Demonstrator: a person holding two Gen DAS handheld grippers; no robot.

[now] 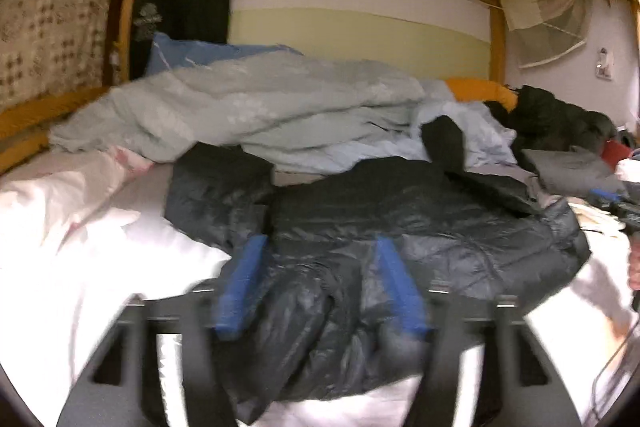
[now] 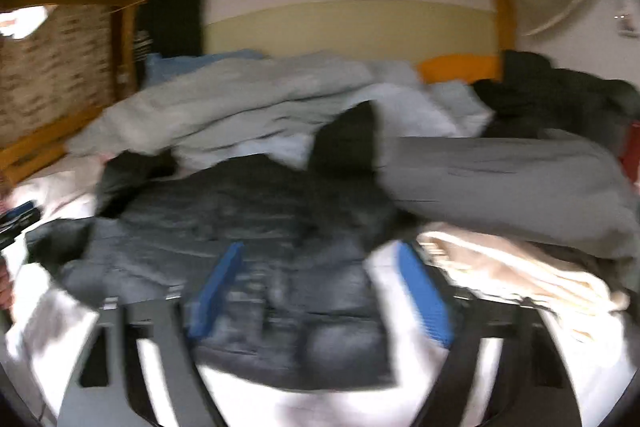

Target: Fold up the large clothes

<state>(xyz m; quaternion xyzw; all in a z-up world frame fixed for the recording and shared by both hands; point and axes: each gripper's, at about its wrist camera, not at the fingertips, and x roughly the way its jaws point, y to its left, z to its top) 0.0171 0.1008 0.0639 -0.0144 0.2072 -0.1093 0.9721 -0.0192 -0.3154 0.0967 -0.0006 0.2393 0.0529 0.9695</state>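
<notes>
A black puffer jacket [image 1: 400, 227] lies crumpled on the white bed sheet [image 1: 100, 247]; it also shows in the right wrist view [image 2: 240, 227]. My left gripper [image 1: 320, 251] is open, its blue pads [image 1: 244, 279] spread over the jacket's near left part, with nothing held. My right gripper [image 2: 320, 263] is open over the jacket's near right edge, its blue pads [image 2: 424, 291] apart. The right view is blurred by motion. The right gripper also shows at the far right of the left view [image 1: 616, 203].
A pale green duvet [image 1: 240, 111] and light blue bedding are heaped behind the jacket. A grey garment [image 2: 500, 179] and a beige cloth [image 2: 500, 267] lie to the right. Dark clothes [image 1: 560, 115] pile at the back right. A wooden bunk frame [image 1: 498, 39] surrounds the bed.
</notes>
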